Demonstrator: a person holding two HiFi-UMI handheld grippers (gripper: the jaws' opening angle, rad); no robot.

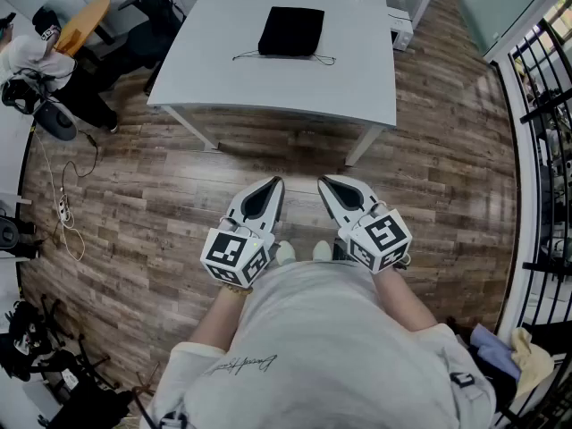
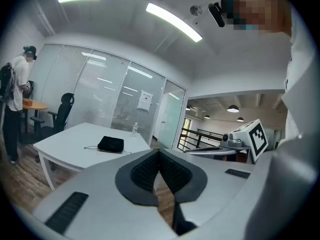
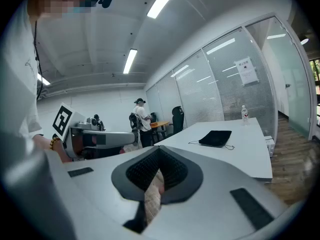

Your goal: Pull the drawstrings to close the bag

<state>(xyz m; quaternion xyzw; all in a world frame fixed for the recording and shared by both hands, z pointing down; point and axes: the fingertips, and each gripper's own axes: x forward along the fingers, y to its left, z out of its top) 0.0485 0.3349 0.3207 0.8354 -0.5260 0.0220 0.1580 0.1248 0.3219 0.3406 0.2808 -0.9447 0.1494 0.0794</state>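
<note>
A black fabric drawstring bag (image 1: pixel 291 31) lies on the white rectangular desk (image 1: pixel 357 70), which stands on a wood-plank floor (image 1: pixel 161 213). The left tool (image 1: pixel 273 184) and the right tool (image 1: pixel 327 184) are both closed and empty.

**Office interior with glass-walled rooms.**
You stand on a brown wood-plank floor (image 1: pixel 161 195) before a large white rectangular table (image 1: pixel 357 79). Around you, floor-to-ceiling glass partition walls with slatted blinds (image 3: pixel 210 84), a black swivel office chair (image 2: pixel 62 114), long white ceiling strip lights (image 2: pixel 172 21), a white paper notice on the glass (image 2: pixel 145 100) and a small round orange-topped side table (image 1: pixel 85 21) mark it as a workplace.
</note>
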